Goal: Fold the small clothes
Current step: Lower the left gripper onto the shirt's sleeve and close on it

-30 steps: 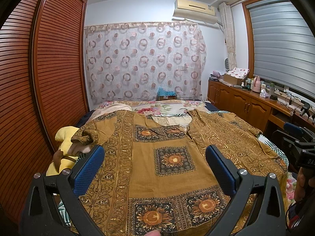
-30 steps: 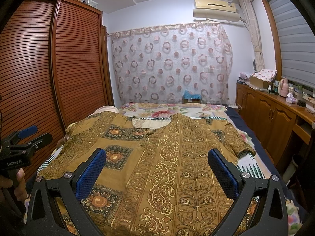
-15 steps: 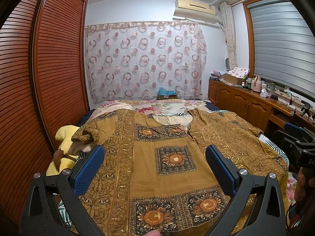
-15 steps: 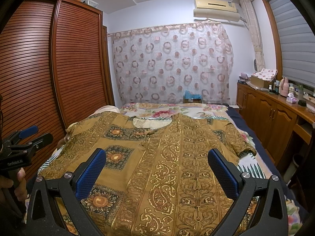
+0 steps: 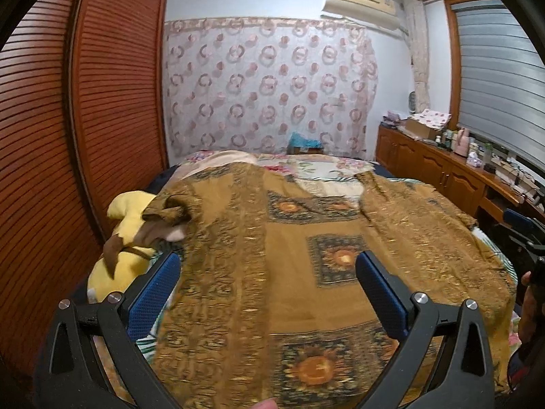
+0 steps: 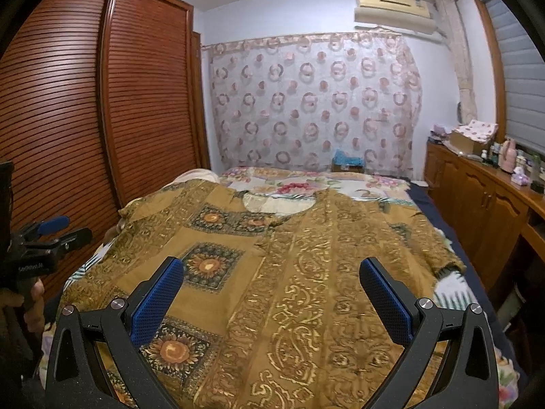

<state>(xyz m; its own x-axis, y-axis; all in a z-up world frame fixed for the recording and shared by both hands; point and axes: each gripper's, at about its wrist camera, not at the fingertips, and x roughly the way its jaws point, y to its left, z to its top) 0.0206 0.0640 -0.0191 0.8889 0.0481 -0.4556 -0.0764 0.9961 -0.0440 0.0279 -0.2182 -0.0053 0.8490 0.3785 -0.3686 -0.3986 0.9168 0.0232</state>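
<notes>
A mustard-brown patterned shirt [image 5: 306, 255] with sunflower squares lies spread flat on the bed, neck opening toward the far end; it also fills the right wrist view [image 6: 289, 272]. Its left sleeve [image 5: 170, 208] is crumpled at the bed's left edge. My left gripper [image 5: 265, 286] is open and empty, held above the shirt's lower left part. My right gripper [image 6: 272, 293] is open and empty above the shirt's lower middle. Each gripper shows at the edge of the other's view: the right one [image 5: 524, 235] and the left one [image 6: 51, 235].
A yellow plush toy [image 5: 126, 231] lies at the bed's left edge by the slatted wardrobe [image 5: 68, 136]. A floral sheet [image 6: 306, 184] covers the bed. A wooden cabinet [image 6: 477, 211] with bottles runs along the right wall. A curtain [image 6: 313, 102] hangs behind.
The left gripper has swung left and tilted, so the plush toy and crumpled sleeve now sit closer to its left finger; its view is blurred. The right gripper has barely moved.
</notes>
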